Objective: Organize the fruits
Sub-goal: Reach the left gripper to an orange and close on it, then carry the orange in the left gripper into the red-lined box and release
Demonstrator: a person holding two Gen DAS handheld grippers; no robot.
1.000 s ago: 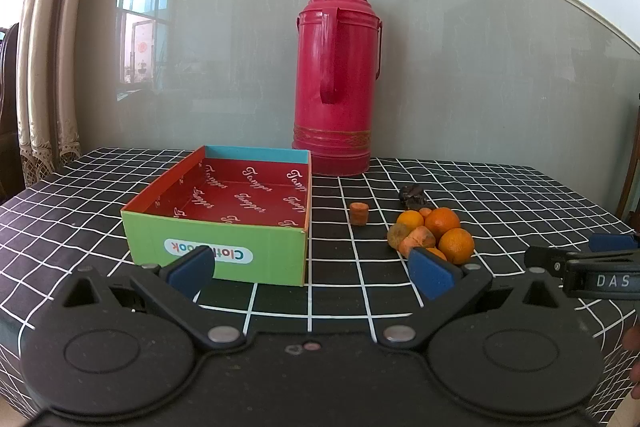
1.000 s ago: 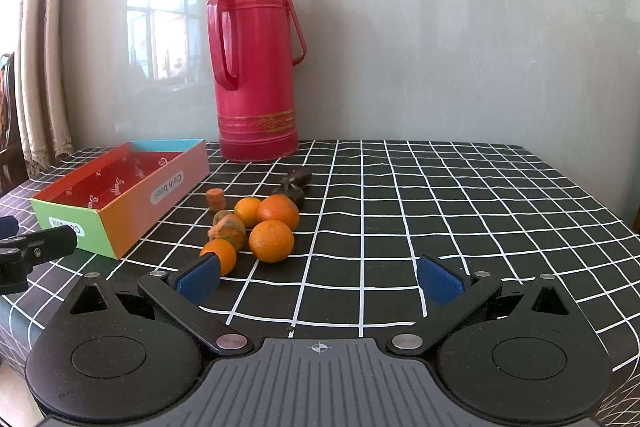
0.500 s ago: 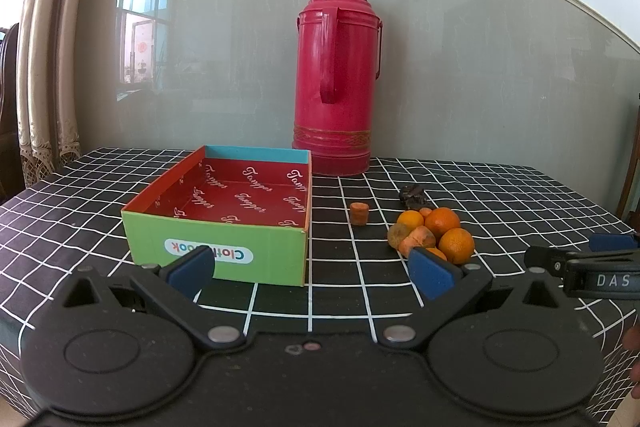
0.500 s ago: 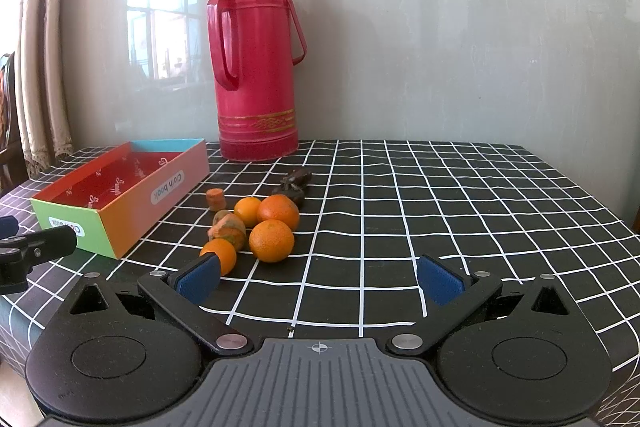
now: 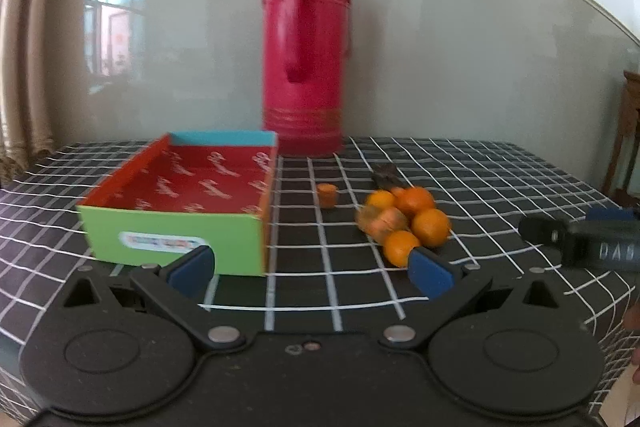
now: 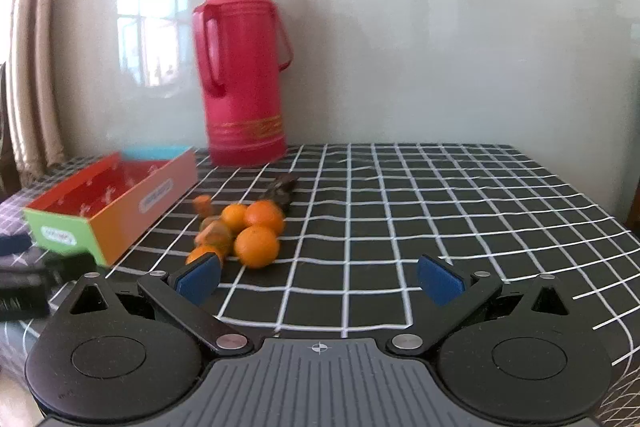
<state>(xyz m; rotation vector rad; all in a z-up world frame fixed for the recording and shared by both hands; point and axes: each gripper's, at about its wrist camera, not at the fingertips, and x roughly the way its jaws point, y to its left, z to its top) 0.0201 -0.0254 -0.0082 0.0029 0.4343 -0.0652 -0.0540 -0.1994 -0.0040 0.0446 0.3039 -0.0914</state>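
Note:
A cluster of small oranges lies on the black checked tablecloth, with a small orange stub to its left and a dark object behind. An empty open box, red inside with a green front, stands to the left. My left gripper is open and empty, just short of the box and fruit. My right gripper is open and empty; the oranges lie ahead to its left, near the box.
A tall red thermos stands behind the box against a glass panel; it also shows in the right wrist view. The right gripper's tip shows at the right of the left wrist view. Curtains hang at the far left.
Both grippers have moved forward toward the fruit and box, which now look larger and nearer. Both views are blurred by motion. Jaws stay open.

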